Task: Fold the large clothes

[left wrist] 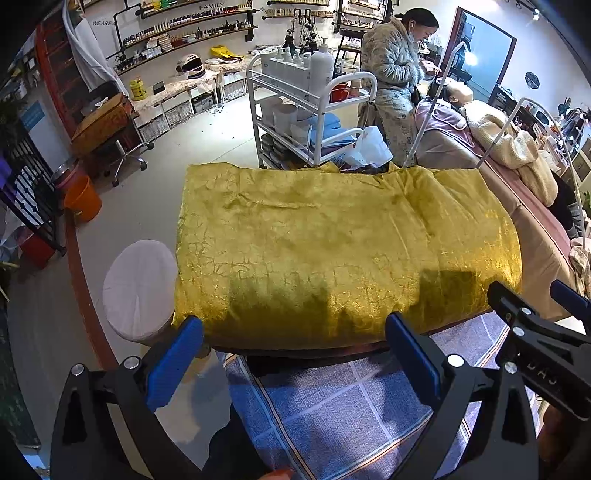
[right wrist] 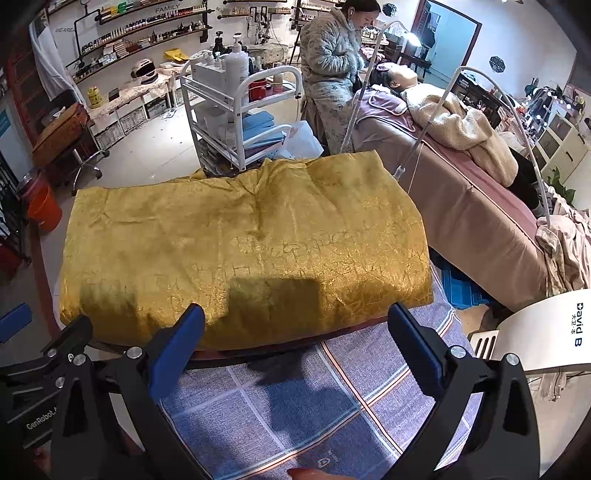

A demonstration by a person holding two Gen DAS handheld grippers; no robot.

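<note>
Left gripper: we see the blue pads set wide apart, nothing between them; the tips hover at the near edge of the cloth.
Right gripper: we see its jaws likewise spread wide and empty, tips just short of the same near edge; in the left view it enters from the right side of the frame.
Cloth: a gold, crackle-patterned piece, folded into a thick rectangle; it lies flat across the bed ahead of both grippers, long side toward us, with shadows of the grippers on its near part.
Towel: a blue checked sheet covering the bed's near end, directly under both grippers; the cloth's near edge rests beside it.
Stool: round, white-covered, just left of the cloth.
Bucket: orange, on the floor, well left of the bed.
Cart: white, tiered, carrying pump bottles, behind the far edge of the cloth.
Persons: one stands beyond the cart in a padded coat; another lies on a second bed to the right under a fleece cover.
Shelves: wall-mounted, lined with small bottles, at the far left.
</note>
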